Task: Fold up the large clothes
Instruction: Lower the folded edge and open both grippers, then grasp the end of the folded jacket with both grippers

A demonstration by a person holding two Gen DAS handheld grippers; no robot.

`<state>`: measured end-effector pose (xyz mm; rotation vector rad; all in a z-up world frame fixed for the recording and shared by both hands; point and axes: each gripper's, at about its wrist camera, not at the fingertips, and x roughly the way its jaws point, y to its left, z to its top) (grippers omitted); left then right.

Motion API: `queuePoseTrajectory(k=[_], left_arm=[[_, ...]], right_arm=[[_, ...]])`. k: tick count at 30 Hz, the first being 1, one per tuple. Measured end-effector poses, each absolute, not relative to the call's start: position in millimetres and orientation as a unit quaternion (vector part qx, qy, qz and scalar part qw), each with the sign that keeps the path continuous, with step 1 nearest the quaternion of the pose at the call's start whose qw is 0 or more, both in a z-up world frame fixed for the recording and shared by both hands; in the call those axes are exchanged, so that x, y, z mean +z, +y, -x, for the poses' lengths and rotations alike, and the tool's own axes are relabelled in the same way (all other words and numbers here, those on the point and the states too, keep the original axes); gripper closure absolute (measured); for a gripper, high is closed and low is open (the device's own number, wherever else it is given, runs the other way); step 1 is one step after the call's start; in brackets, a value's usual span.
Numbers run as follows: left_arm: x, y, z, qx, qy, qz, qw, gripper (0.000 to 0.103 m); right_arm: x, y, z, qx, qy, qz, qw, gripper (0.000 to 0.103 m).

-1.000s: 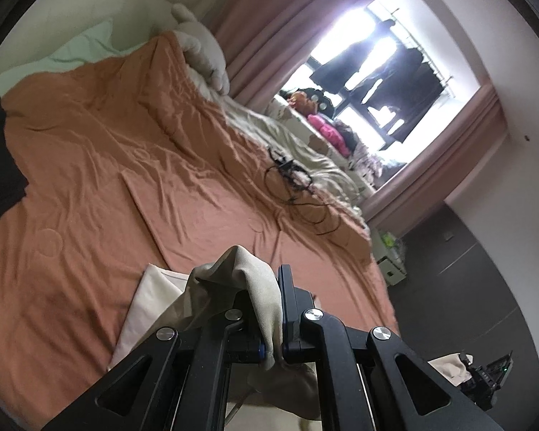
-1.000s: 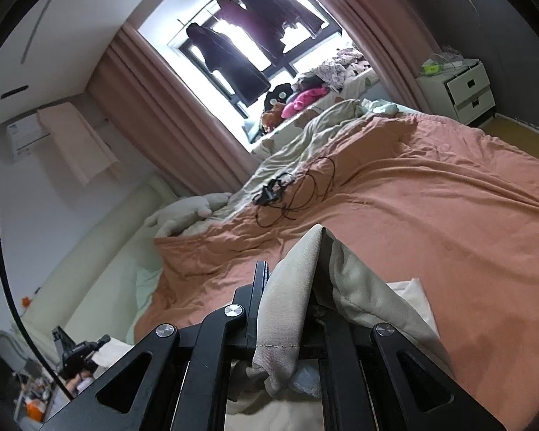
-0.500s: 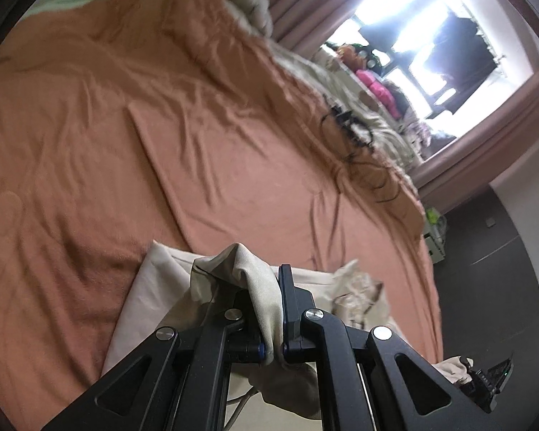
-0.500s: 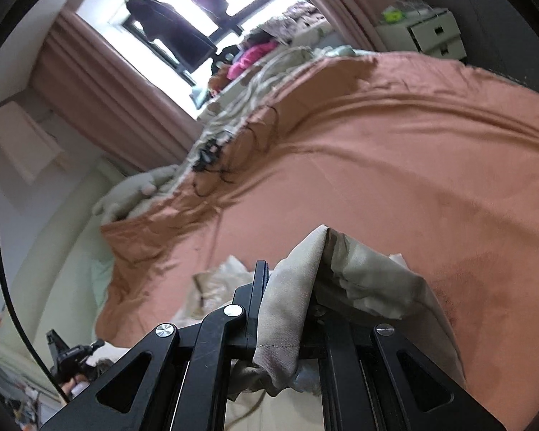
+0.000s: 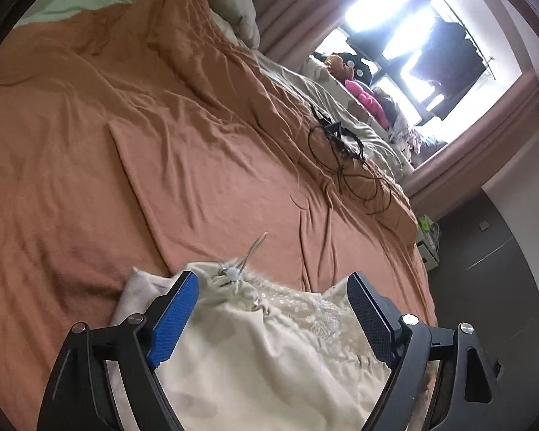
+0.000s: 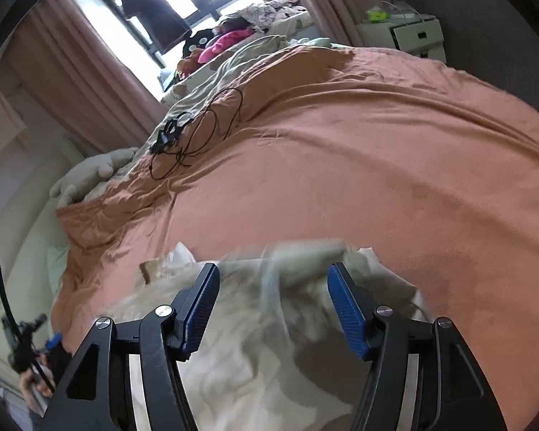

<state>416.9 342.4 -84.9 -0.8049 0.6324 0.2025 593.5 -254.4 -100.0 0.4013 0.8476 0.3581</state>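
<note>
A cream garment (image 5: 262, 344) with a drawstring and a lace patch lies on the orange bedspread (image 5: 161, 151), right below my left gripper (image 5: 271, 287). Its jaws are opening wide, and the cloth lies loose under them, touching neither blue pad. In the right wrist view the same cream garment (image 6: 255, 344) is blurred and dropping onto the bedspread (image 6: 377, 165). My right gripper (image 6: 273, 280) is opening too, its pads clear of the cloth.
A tangle of black cable (image 5: 345, 158) lies far across the bed. A plush toy (image 5: 233, 10) sits by the pillows. A white nightstand (image 6: 409, 32) stands beyond the bed's far corner. A hand with another device (image 6: 36, 359) shows at the lower left.
Both grippers were shut on folds of the cream garment and came down toward the bed. Both have now opened and let the cloth fall onto the bedspread.
</note>
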Motion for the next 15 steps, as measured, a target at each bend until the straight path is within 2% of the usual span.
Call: queuePoseTrajectory(k=[7, 15], left_arm=[[-83, 342, -368, 0.149, 0.323, 0.339, 0.871, 0.018], [-123, 350, -310, 0.186, 0.365, 0.345, 0.845, 0.023]], right_arm=[[-88, -235, -567, 0.197, 0.424, -0.145, 0.872, 0.04], [-92, -196, -529, 0.237, 0.457, -0.094, 0.852, 0.041]])
